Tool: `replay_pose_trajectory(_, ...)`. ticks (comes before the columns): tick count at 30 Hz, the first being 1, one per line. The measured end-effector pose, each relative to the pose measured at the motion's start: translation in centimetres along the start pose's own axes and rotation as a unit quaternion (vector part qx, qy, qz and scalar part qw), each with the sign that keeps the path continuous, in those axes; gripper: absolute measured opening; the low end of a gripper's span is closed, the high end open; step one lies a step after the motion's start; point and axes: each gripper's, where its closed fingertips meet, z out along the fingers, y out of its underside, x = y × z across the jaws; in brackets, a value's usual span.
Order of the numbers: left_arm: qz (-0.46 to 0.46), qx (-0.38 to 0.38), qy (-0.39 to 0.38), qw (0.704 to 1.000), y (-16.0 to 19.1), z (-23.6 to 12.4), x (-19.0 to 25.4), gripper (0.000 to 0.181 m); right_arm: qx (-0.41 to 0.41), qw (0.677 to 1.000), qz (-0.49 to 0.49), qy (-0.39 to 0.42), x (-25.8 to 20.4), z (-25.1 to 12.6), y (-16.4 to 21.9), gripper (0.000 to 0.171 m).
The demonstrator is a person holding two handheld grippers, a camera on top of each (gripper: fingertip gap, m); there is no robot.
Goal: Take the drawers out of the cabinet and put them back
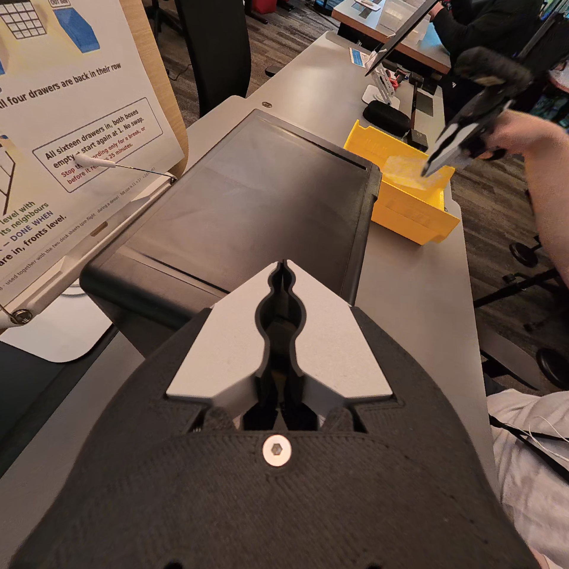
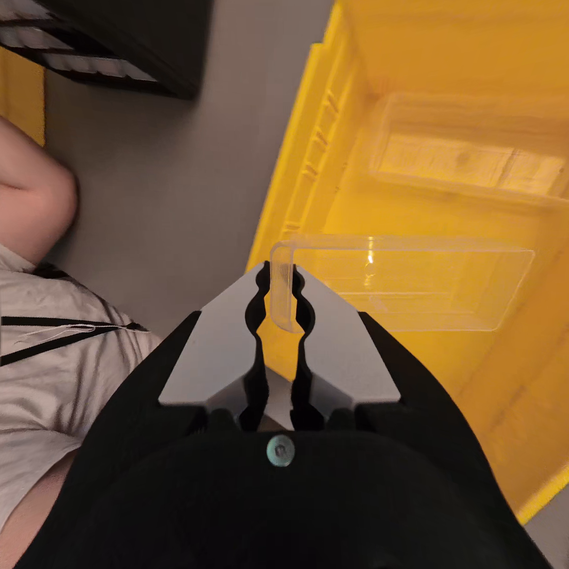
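While our left gripper hovers over the flat top of the black plastic cabinet, its grey fingertips are pressed together with nothing between them. Our right gripper pinches the ribbed pull tab of a small clear plastic drawer, which hangs inside the yellow plastic bin. A second clear drawer lies deeper in that bin, blurred. From the left wrist view we see the bin standing on the grey table just beside the cabinet's right side, with the right gripper reaching down into it. A printed instruction sheet on a white stand leans at the cabinet's left.
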Motion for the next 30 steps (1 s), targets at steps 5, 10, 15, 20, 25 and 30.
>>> replay_pose_trajectory(5, 0.001, 0.000, 0.001, 1.000, 0.0, 0.0, 0.0, 0.000, -0.037, 0.998, -0.029, 0.043, 3.5, 3.6, 0.1, 0.011)
replay_pose_trajectory(10, 0.000, -0.001, 0.000, 1.000, 0.0, 0.0, 0.0, 0.000, -0.065, 0.990, -0.044, 0.114, 5.4, 5.5, -0.4, 0.011)
replay_pose_trajectory(15, -0.001, -0.001, 0.000, 1.000, 0.0, 0.0, 0.0, 0.000, -0.068, 0.986, -0.005, 0.152, 6.8, 7.1, -1.0, 0.013)
replay_pose_trajectory(20, 0.000, 0.000, 0.001, 1.000, 0.0, 0.0, 0.0, 0.000, -0.063, 0.986, 0.011, 0.153, 7.4, 8.2, -1.0, 0.014)
replay_pose_trajectory(25, 0.001, 0.000, 0.004, 1.000, 0.0, 0.0, 0.0, 0.000, 0.024, 0.977, -0.018, 0.212, 6.1, 4.1, -2.9, 0.024)
replay_pose_trajectory(30, 0.000, 0.000, 0.003, 1.000, 0.0, 0.0, 0.0, 0.000, 0.256, 0.859, -0.218, 0.387, -3.9, -5.8, -10.0, 0.039)
